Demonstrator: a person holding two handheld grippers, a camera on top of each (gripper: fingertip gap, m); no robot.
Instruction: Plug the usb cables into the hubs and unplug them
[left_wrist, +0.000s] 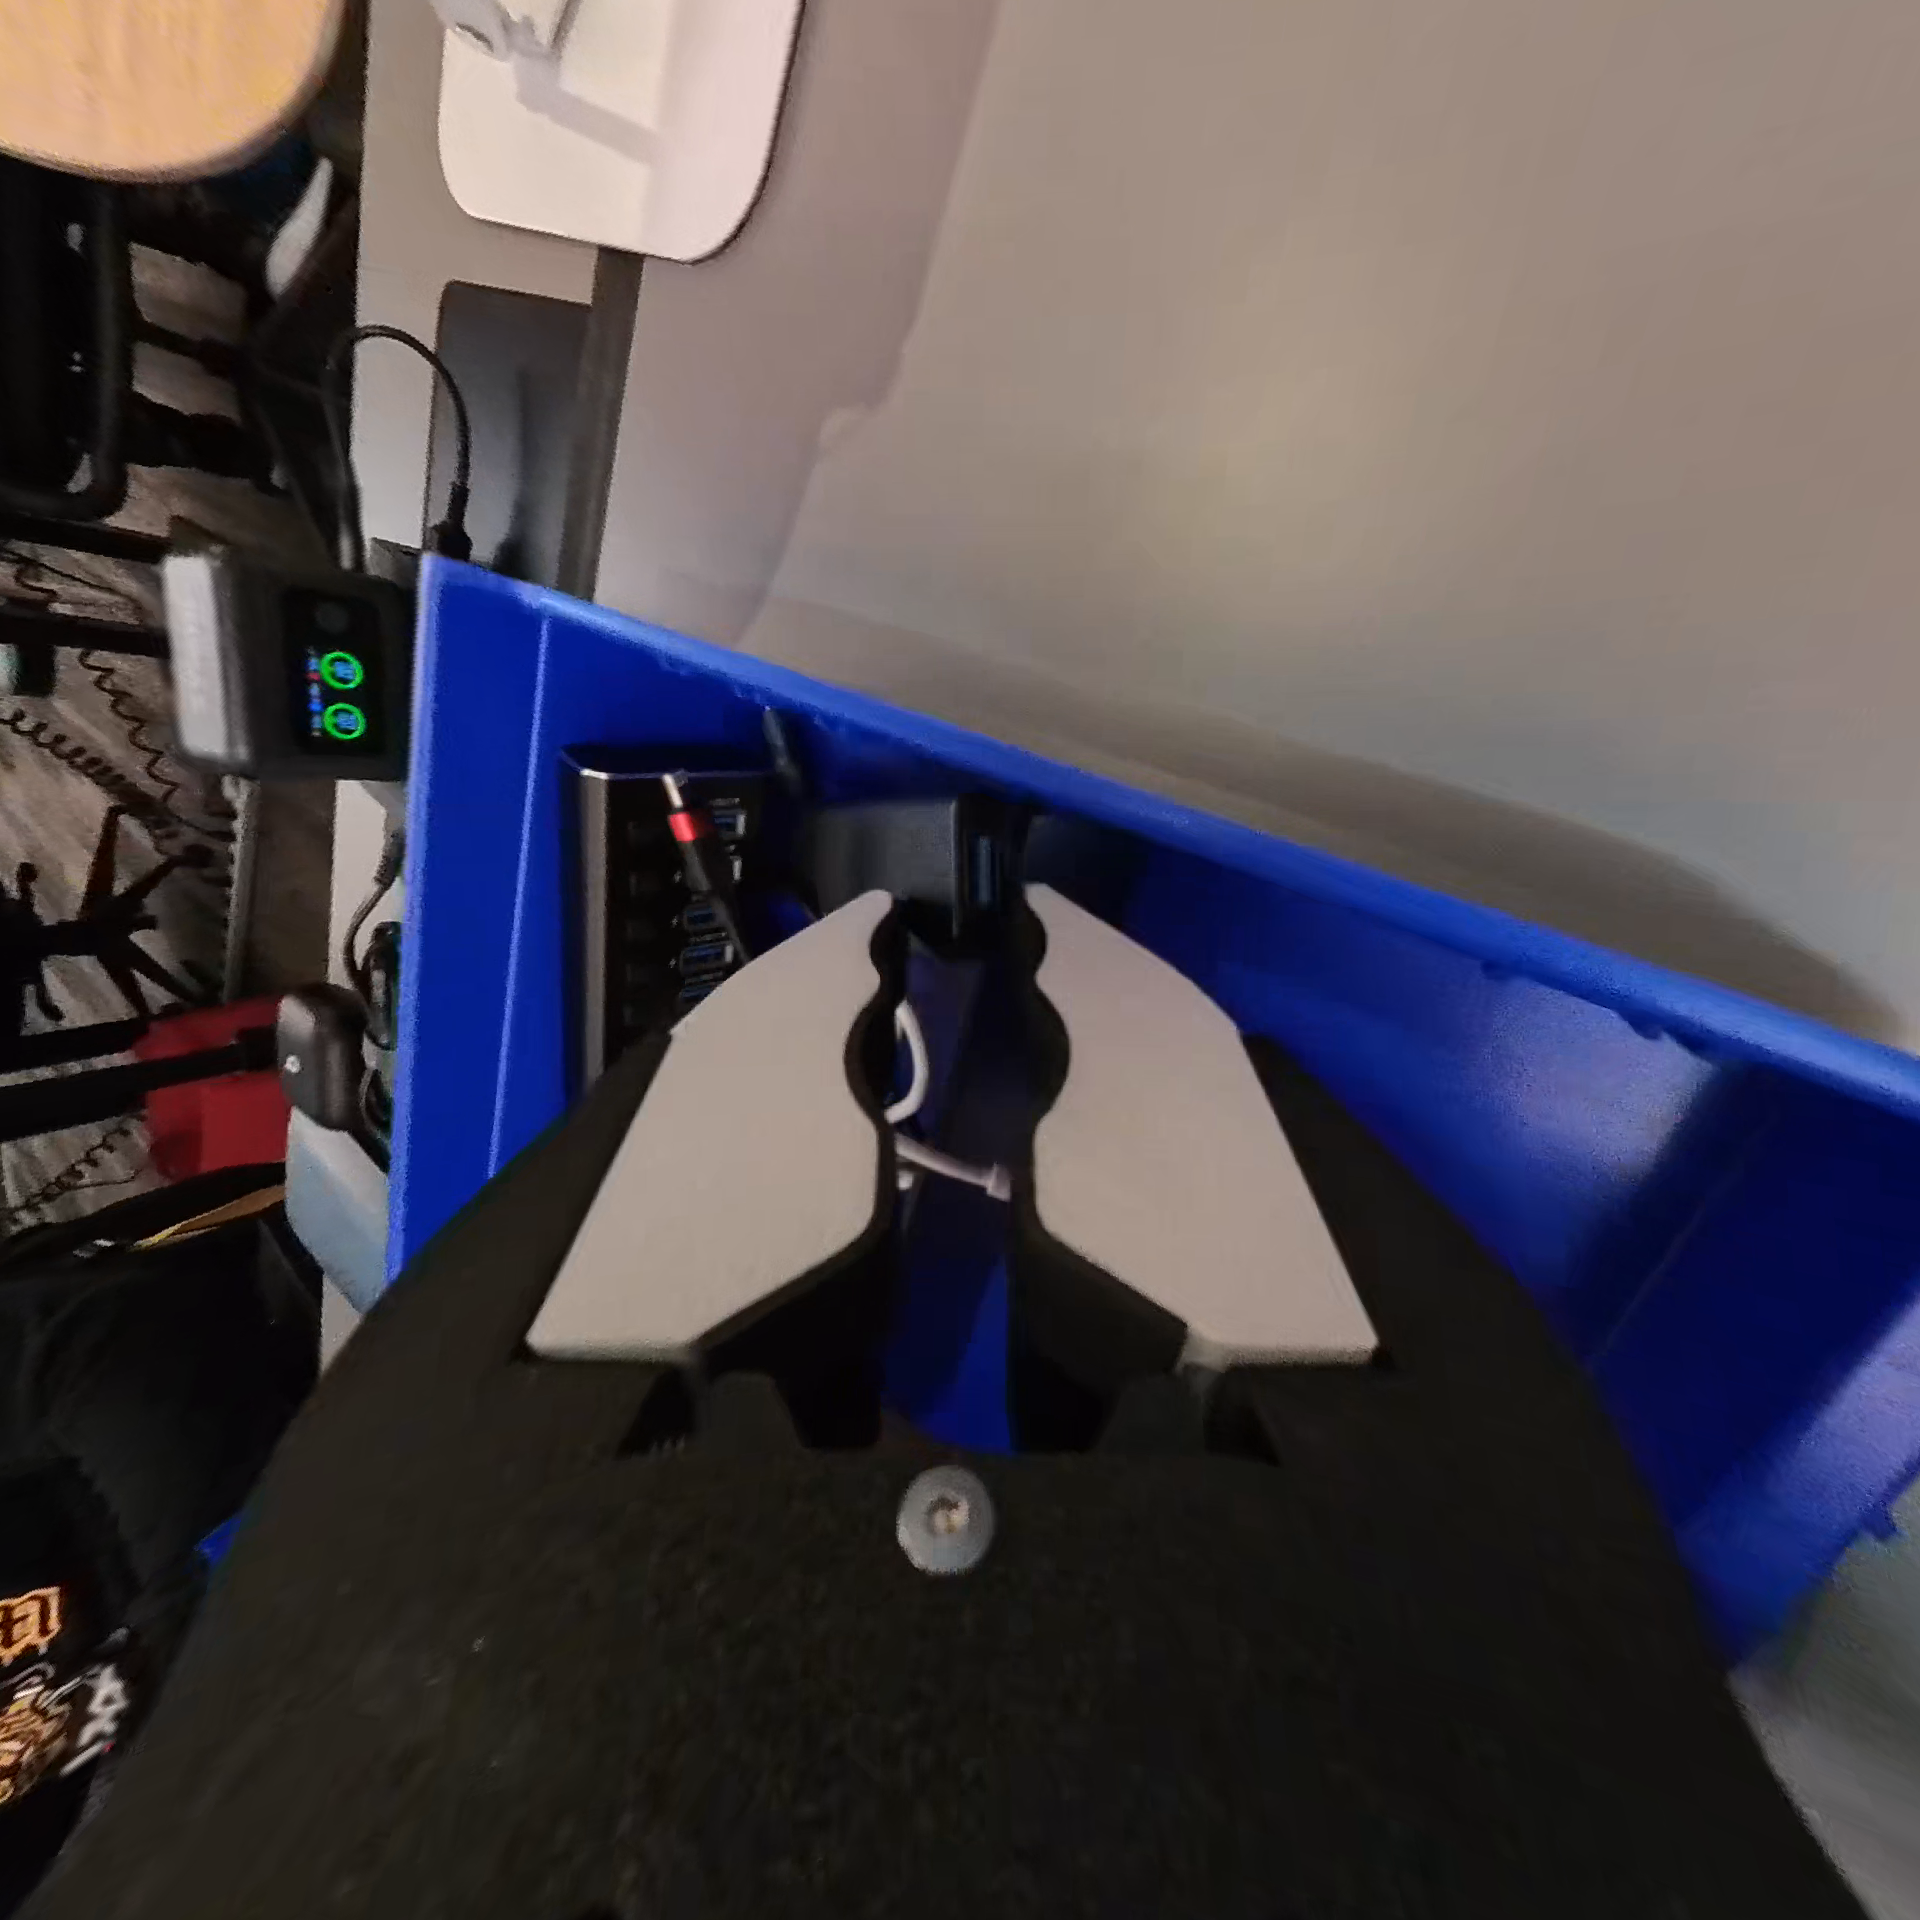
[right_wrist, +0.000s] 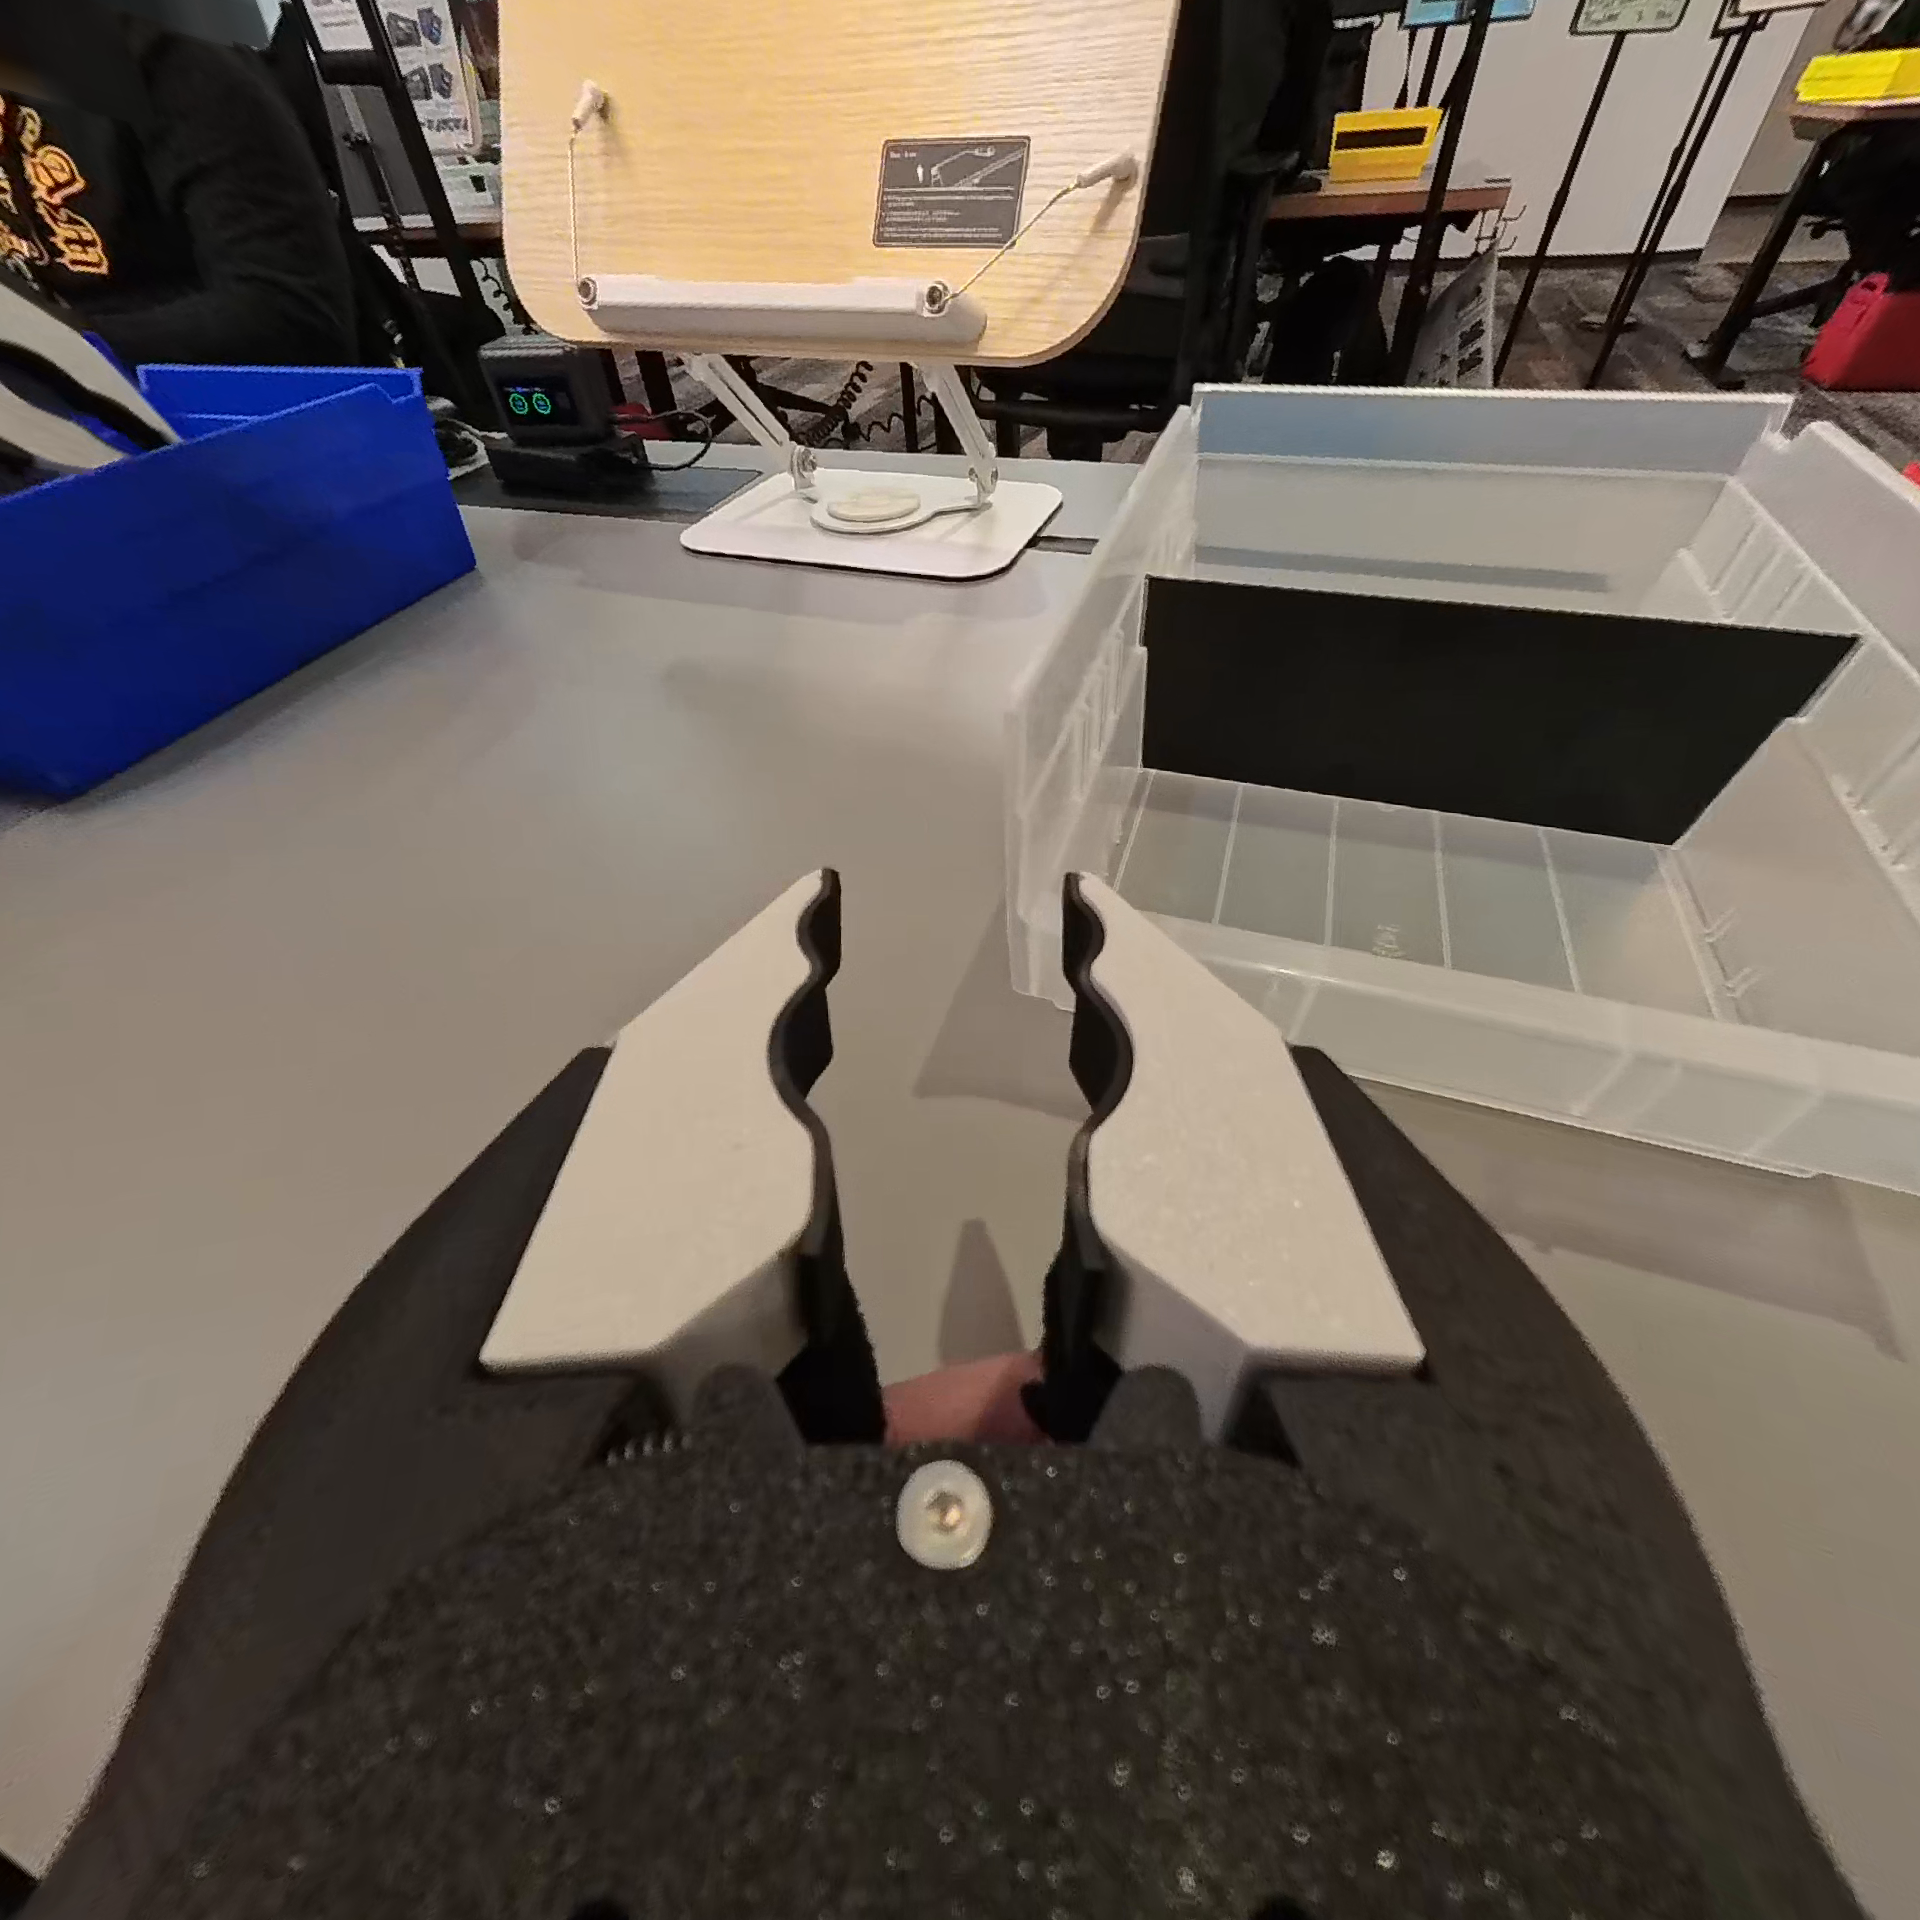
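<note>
In the left wrist view my left gripper (left_wrist: 958, 902) reaches into a blue bin (left_wrist: 1351, 997). Its tips are closed on a small black hub (left_wrist: 914, 852) with a blue port on its end. A grey multi-port hub (left_wrist: 644, 894) stands at the bin's left wall with a red-and-black cable (left_wrist: 691, 831) plugged in. A white cable (left_wrist: 906, 1049) shows between my fingers, lower in the bin. In the right wrist view my right gripper (right_wrist: 951, 894) is open and empty above the grey table (right_wrist: 520, 883). The blue bin (right_wrist: 229, 582) is at far left.
A clear plastic bin (right_wrist: 1403, 1049) with a black divider (right_wrist: 1455, 717) sits right of my right gripper. A wooden board on a white stand (right_wrist: 831, 177) stands at the back. A black device with green rings (right_wrist: 540, 400) and a person in a black top (right_wrist: 156, 208) are behind the blue bin. My right fingertips sit around 50 cm from my left ones.
</note>
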